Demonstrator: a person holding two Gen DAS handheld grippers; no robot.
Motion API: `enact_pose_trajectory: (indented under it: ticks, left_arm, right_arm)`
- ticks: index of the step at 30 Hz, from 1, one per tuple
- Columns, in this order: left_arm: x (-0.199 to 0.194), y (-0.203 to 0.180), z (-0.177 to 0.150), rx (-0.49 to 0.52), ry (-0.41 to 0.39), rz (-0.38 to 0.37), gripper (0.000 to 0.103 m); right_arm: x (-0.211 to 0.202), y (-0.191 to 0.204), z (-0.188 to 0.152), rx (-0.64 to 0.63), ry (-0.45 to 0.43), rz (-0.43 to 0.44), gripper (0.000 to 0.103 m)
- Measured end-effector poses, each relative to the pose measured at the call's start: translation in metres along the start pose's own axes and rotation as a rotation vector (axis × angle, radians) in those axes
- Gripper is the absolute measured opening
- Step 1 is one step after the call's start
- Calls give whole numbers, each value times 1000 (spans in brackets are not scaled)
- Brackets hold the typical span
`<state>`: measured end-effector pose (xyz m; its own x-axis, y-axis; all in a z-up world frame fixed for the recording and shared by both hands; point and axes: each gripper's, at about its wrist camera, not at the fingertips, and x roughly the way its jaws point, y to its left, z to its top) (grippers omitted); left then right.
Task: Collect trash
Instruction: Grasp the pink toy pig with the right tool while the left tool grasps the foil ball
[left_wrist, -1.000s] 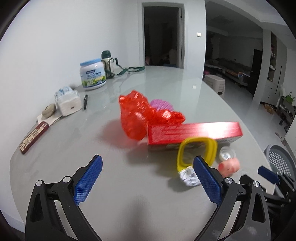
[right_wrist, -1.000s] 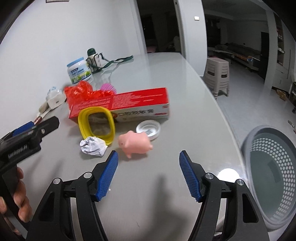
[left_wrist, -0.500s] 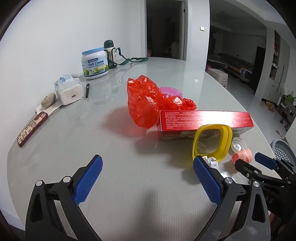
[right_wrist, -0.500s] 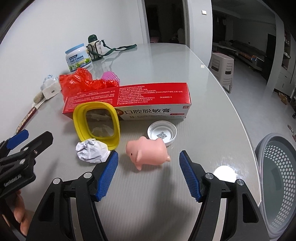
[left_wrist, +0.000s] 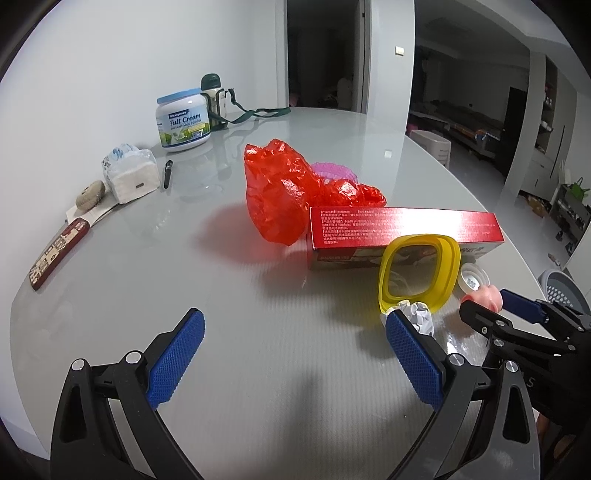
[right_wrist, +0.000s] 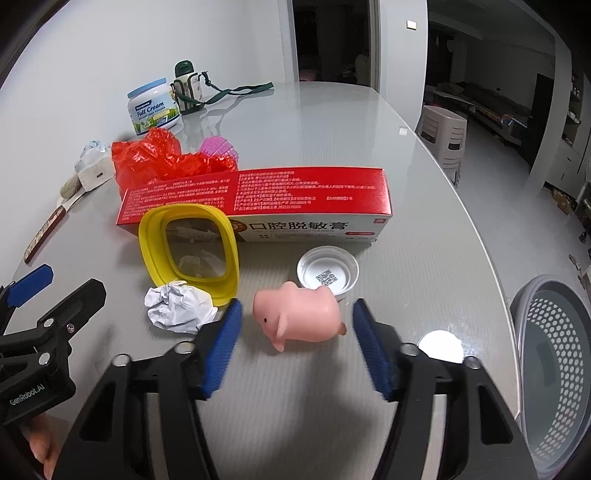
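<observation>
Right gripper (right_wrist: 297, 325) moved in around the pink pig toy (right_wrist: 299, 314), jaws just been closing, pig between them, pads not touching, left gripper (left_wrist: 295, 343) wide open and empty, crumpled paper (right_wrist: 177, 306) just left of pig, basket (right_wrist: 554, 369) far right

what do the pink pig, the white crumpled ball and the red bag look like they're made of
Pink pig: probably soft rubber or vinyl, matte and smooth with rounded moulded shapes.
White crumpled ball: paper, with sharp creases and a dull surface.
Red bag: thin plastic film, glossy and translucent, with crinkled folds catching the light.
</observation>
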<state>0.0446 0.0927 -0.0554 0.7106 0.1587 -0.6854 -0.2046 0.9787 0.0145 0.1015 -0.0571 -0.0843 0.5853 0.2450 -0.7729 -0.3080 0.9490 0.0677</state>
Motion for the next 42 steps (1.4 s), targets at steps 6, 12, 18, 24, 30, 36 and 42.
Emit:
enact_pose_trajectory:
  ticks: [6,12,18,24,30,36,42]
  left_arm:
    - [0,-1,-1,-7,10,-10,97]
    - [0,-7,-2,0,17,-21,97]
    - [4,-20,-4,7,46,-53,97]
    - [14,-41,-6,33,82,-67,97]
    - [22,-58,-3,32,101,-59,97]
    - [28,-72,-3,41,115,-43,96]
    - [32,-81,-3,54,144,-29,79]
  right_arm:
    - [-4,1,-2,-10,-21,14,50]
    - [-18,-8,-7,16,-47,23,50]
    - [-40,-28,-19,65,-78,31,50]
    - [-50,-45,-32,98,-84,33,50]
    - [-59,-63,-41,145,-91,44,50]
    - [-64,-75,-47,162,-92,44,50]
    - [-68,-87,-52,188,-101,46,50]
